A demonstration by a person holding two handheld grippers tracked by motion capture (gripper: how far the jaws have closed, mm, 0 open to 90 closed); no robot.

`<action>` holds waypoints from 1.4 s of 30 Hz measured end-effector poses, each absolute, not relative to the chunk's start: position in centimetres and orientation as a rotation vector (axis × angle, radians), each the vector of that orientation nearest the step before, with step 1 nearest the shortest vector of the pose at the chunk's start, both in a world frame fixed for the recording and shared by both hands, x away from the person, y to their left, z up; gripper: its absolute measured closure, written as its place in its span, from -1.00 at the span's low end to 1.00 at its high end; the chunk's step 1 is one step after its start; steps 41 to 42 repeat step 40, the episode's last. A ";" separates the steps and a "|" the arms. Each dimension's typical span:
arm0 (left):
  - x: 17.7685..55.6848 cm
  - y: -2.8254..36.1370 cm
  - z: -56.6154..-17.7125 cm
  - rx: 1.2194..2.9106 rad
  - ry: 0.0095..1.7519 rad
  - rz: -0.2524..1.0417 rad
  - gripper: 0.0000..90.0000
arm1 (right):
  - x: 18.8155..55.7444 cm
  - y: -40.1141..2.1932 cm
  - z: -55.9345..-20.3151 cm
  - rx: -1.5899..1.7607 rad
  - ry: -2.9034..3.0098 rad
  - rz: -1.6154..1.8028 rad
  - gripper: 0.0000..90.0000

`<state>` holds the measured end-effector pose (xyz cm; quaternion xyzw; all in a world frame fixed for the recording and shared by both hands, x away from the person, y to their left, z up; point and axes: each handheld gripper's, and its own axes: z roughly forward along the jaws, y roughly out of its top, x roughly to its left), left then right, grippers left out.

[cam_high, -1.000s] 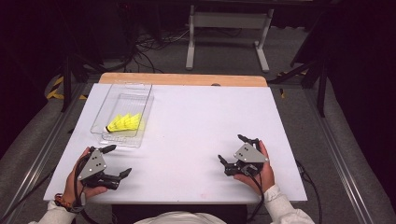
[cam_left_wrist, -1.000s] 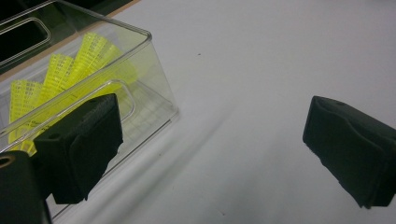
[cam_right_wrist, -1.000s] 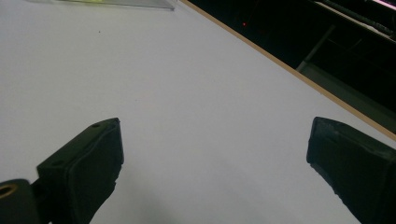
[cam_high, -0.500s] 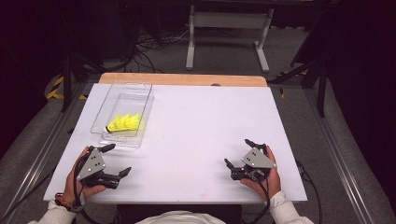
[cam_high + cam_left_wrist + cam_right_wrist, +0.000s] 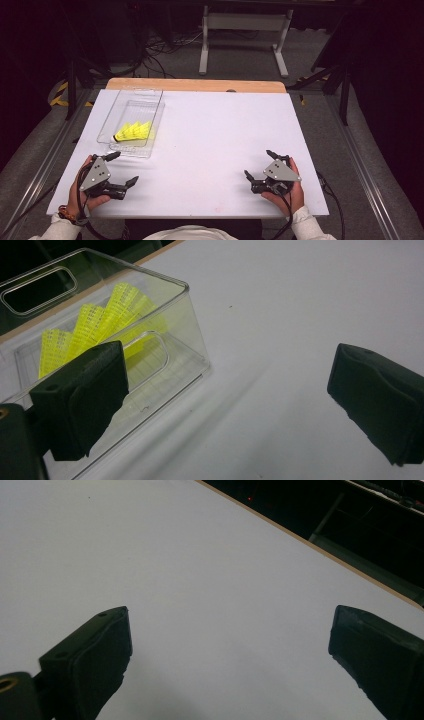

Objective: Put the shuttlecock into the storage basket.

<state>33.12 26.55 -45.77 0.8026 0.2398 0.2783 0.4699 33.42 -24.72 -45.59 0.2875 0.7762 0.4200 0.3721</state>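
Near the worktop's (image 5: 210,135) front left corner, the left tool (image 5: 119,169) is being held with its jaws wide apart and nothing between them, just short of the clear plastic bin (image 5: 150,145). Inside that bin, a yellow shuttlecock (image 5: 132,132) is lying on its side, its mesh skirt being seen through the bin wall in the left gripper view. Well apart, at the front right, the right tool (image 5: 260,164) is being held over bare worktop, jaws likewise spread and empty.
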 end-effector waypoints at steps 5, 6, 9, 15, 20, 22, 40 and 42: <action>33.0 26.4 -45.8 1.977 0.578 0.683 -0.91 | 33.3 -24.7 -45.6 0.731 1.991 1.075 -0.90; 33.0 26.4 -45.7 1.977 0.574 0.685 -0.91 | 33.3 -24.6 -45.5 0.729 1.989 1.077 -0.90; 33.1 26.4 -45.9 1.983 0.569 0.679 -0.91 | 33.3 -24.5 -45.5 0.726 1.989 1.071 -0.90; 32.8 26.6 -45.9 1.986 0.566 0.680 -0.91 | 33.4 -24.3 -45.3 0.727 1.982 1.070 -0.90; 33.0 26.5 -46.0 1.993 0.567 0.679 -0.91 | 33.4 -24.1 -45.3 0.720 1.983 1.067 -0.90; 33.0 26.4 -46.0 1.997 0.570 0.677 -0.91 | 33.4 -24.2 -45.3 0.722 1.985 1.066 -0.90; 33.6 26.4 -46.3 2.012 0.599 0.666 -0.91 | 33.9 -24.4 -45.5 0.745 1.989 1.079 -0.90; 33.6 26.4 -46.3 2.012 0.599 0.666 -0.91 | 33.9 -24.4 -45.5 0.745 1.989 1.079 -0.90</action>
